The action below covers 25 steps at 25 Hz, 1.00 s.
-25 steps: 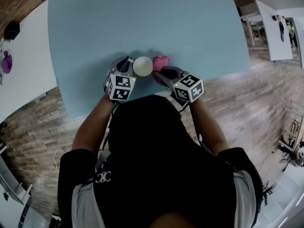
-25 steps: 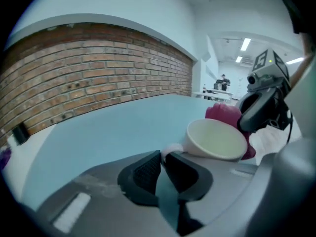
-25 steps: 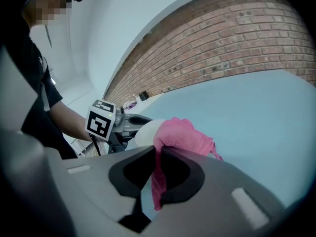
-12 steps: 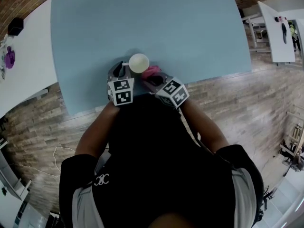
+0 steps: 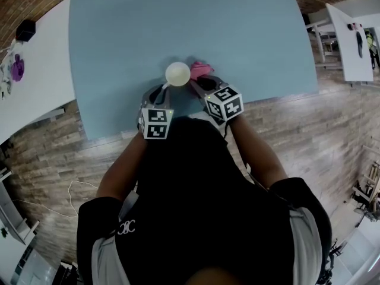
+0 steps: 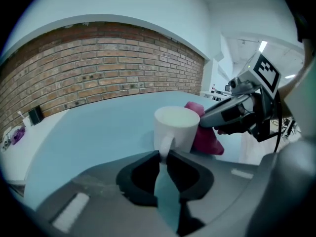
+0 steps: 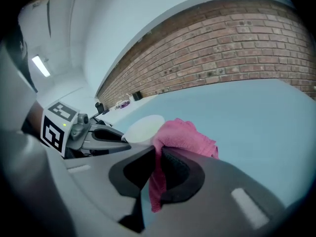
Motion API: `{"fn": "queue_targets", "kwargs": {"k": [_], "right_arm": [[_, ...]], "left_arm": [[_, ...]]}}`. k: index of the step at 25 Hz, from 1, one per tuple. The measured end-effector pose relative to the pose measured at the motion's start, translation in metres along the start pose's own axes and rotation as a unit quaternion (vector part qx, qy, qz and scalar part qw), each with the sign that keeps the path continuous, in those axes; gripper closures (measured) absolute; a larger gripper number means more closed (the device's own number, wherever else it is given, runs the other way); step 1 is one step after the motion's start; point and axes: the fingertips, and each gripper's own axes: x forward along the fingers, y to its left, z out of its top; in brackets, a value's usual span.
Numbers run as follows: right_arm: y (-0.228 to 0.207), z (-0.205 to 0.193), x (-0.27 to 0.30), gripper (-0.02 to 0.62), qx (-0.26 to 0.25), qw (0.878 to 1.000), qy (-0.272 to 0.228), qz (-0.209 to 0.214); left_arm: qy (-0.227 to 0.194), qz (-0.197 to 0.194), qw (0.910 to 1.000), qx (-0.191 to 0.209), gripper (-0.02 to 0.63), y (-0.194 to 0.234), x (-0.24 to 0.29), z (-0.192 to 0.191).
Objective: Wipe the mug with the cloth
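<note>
Mug (image 5: pixel 177 73), white and upright, is shown standing on the blue tabletop (image 5: pixel 237 22) near its front edge, just ahead of both grippers. Its handle (image 6: pixel 164 144) is turned back toward the person and is caught at the very tips of the left gripper (image 6: pixel 162 157). These fingers have just been opening a little, yet only a narrow gap is left between them, and the handle is seen pinched there. The pink cloth (image 7: pixel 183 135) is clamped between the fingers of the right gripper (image 7: pixel 159 154), with one fold hanging below them and a bunched part standing beyond the tips. That bunch is seen against the mug's right wall. The step in hand is judged to be the wiping of the outer wall. As the mug's long axis is vertical and the cloth lies to its right, the next stroke is expected from the right gripper, passed along the wall while the mug is steadied by its handle.
</note>
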Motion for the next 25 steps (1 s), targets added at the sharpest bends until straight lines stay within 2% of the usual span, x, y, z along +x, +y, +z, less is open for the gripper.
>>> {"fn": "queue_targets", "kwargs": {"k": [6, 10, 15, 18, 23, 25], "right_arm": [[0.021, -0.013, 0.008, 0.552, -0.033, 0.999, 0.012, 0.004], [0.054, -0.024, 0.015, 0.552, -0.077, 0.996, 0.028, 0.033], [0.076, -0.028, 0.022, 0.552, -0.093, 0.993, 0.036, 0.063], [0.063, -0.028, 0.017, 0.554, -0.081, 0.995, 0.031, 0.047], [0.024, -0.019, 0.011, 0.552, -0.041, 0.999, 0.007, -0.013], [0.023, -0.019, 0.011, 0.552, -0.041, 0.999, 0.008, -0.016]], "left_arm": [[0.009, 0.019, 0.9996, -0.019, 0.549, 0.004, -0.001, -0.002], [0.013, 0.003, 0.9999, -0.005, 0.546, -0.006, -0.002, -0.004], [0.012, -0.019, 0.9996, 0.017, 0.546, -0.018, -0.003, -0.004], [0.011, -0.037, 0.9988, 0.030, 0.546, -0.027, -0.004, -0.005], [0.011, -0.070, 0.9958, 0.057, 0.554, -0.043, -0.004, -0.004], [0.013, -0.084, 0.9941, 0.068, 0.557, -0.052, -0.004, -0.005]]}}
